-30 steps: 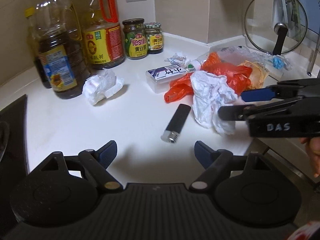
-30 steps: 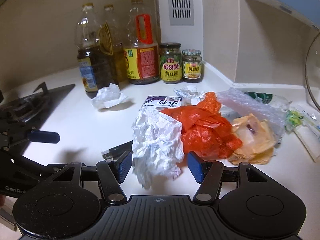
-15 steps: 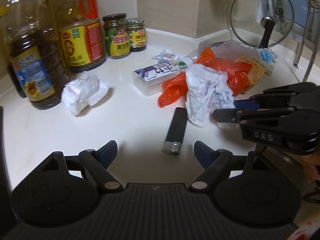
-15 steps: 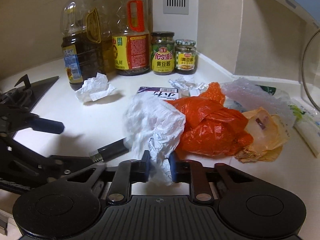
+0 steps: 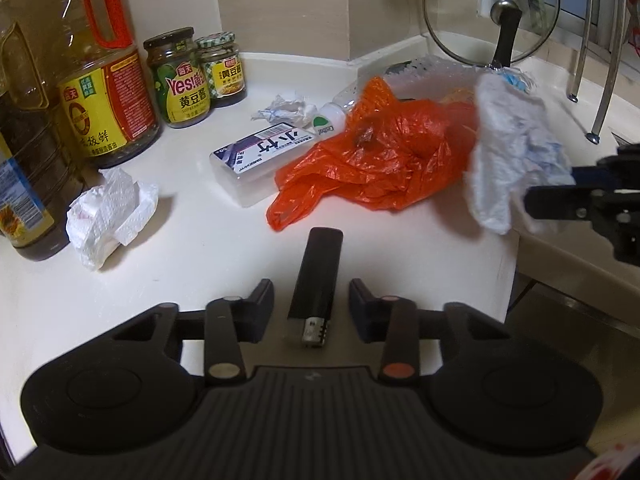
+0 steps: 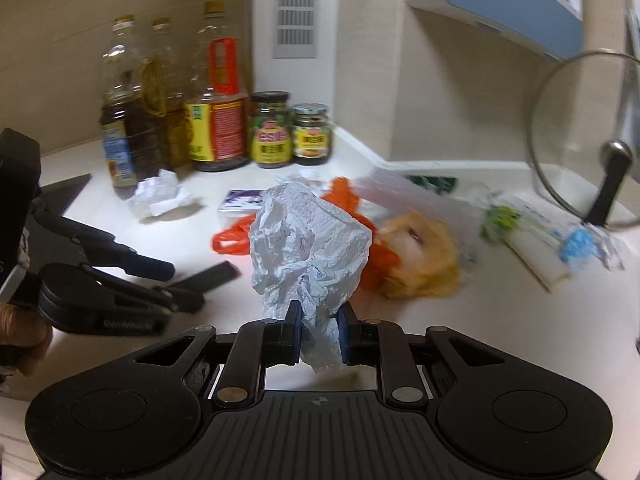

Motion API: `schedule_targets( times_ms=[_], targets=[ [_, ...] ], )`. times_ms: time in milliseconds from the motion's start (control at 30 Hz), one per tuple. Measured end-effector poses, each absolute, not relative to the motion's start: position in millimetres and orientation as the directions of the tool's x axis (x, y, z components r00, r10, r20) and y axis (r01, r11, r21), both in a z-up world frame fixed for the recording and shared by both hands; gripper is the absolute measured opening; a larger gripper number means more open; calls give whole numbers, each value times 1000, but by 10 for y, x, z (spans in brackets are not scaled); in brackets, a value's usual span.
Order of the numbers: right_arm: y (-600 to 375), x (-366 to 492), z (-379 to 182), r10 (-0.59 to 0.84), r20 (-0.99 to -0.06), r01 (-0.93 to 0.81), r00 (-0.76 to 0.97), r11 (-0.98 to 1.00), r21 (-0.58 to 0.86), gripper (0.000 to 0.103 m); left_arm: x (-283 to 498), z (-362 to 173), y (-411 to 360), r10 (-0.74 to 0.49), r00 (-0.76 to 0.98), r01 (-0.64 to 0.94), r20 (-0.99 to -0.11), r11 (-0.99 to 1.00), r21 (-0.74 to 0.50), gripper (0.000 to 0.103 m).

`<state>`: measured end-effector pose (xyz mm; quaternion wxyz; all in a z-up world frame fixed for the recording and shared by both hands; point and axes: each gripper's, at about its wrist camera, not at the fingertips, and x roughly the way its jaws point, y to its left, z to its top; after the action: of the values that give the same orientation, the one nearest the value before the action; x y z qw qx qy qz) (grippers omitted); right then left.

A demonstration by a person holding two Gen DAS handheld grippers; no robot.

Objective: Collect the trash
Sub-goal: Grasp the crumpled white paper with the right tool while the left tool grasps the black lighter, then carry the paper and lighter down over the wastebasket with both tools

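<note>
A black lighter (image 5: 316, 276) lies on the white counter (image 5: 192, 264) between the pads of my left gripper (image 5: 312, 302). Its jaws are closing, with a small gap still showing on each side of the lighter. My right gripper (image 6: 318, 332) is shut on a crumpled white paper towel (image 6: 308, 244) and holds it above the counter. In the left wrist view that towel (image 5: 516, 152) hangs at the right in the right gripper (image 5: 552, 188). An orange plastic bag (image 5: 380, 160), a second crumpled tissue (image 5: 108, 216) and a small paper wad (image 5: 284, 108) lie on the counter.
Oil bottles (image 5: 108, 92) and two sauce jars (image 5: 180, 76) line the back wall. A clear labelled box (image 5: 260, 152) lies beside the orange bag. A glass pot lid (image 5: 492, 12) leans at the back right. The counter's edge (image 5: 508, 264) drops off on the right.
The left gripper moved forward and down until its jaws straddled the lighter, then narrowed. The right gripper shut on the paper towel and lifted it off the pile to the right.
</note>
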<state>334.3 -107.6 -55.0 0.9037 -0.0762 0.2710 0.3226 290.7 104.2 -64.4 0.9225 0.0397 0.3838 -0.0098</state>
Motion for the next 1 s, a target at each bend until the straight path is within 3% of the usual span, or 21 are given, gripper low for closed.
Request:
schedule_targets(
  times_ms=[67, 700, 733, 767, 1000],
  targets=[
    [-1140, 3348, -565, 533, -544, -606, 649, 793, 54, 18, 2924, -637, 1047, 9, 699, 48, -715, 997, 60, 22],
    [-1669, 3200, -593, 567, -567, -618, 597, 776, 125, 18, 2345, -337, 454, 5, 721, -44, -693, 998, -38, 18],
    [-1722, 3186, -594, 571, -569, -622, 592, 773, 129, 18, 2310, -332, 393, 1, 722, -44, -692, 998, -45, 16],
    [-1764, 3170, -594, 577, -569, -627, 587, 768, 132, 18, 2280, -330, 333, -3, 722, -44, -692, 998, -50, 5],
    [-2018, 3111, -668, 608, -573, -663, 550, 735, 142, 18, 2197, -415, 52, 65, 721, -95, -690, 995, -6, 4]
  ],
)
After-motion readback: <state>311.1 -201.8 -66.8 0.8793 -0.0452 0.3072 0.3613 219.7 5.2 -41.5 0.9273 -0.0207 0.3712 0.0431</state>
